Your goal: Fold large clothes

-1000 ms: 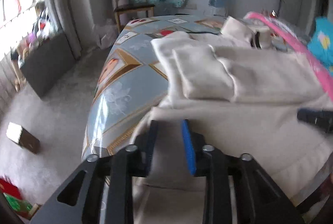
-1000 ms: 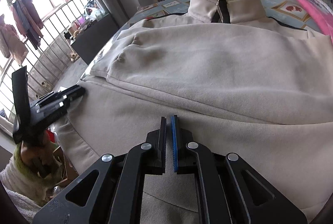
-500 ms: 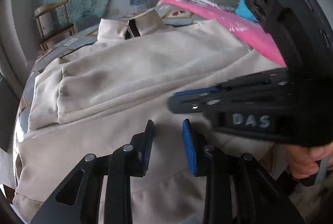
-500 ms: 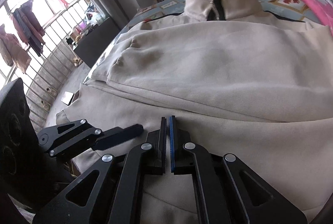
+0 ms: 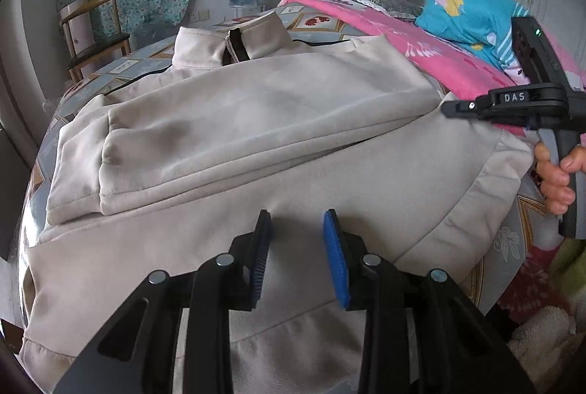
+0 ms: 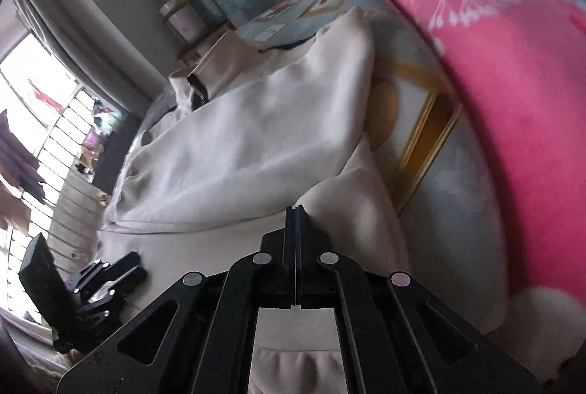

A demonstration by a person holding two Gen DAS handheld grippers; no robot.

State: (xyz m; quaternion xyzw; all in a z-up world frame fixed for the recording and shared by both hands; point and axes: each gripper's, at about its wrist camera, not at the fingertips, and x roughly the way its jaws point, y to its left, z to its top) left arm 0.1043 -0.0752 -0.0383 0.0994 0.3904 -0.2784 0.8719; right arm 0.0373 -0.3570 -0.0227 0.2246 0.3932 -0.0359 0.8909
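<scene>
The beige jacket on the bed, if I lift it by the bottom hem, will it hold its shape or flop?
The beige jacket will likely flop: it lies in soft creases with a sleeve folded loosely across it. It looks thick, so probably weighty for one gripper. The loose sleeve may slide off when lifted.

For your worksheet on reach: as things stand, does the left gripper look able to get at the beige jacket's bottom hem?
Probably yes. The left gripper hangs just over the beige jacket, jaws apart with nothing between them, and the hem lies uncovered nearby.
</scene>
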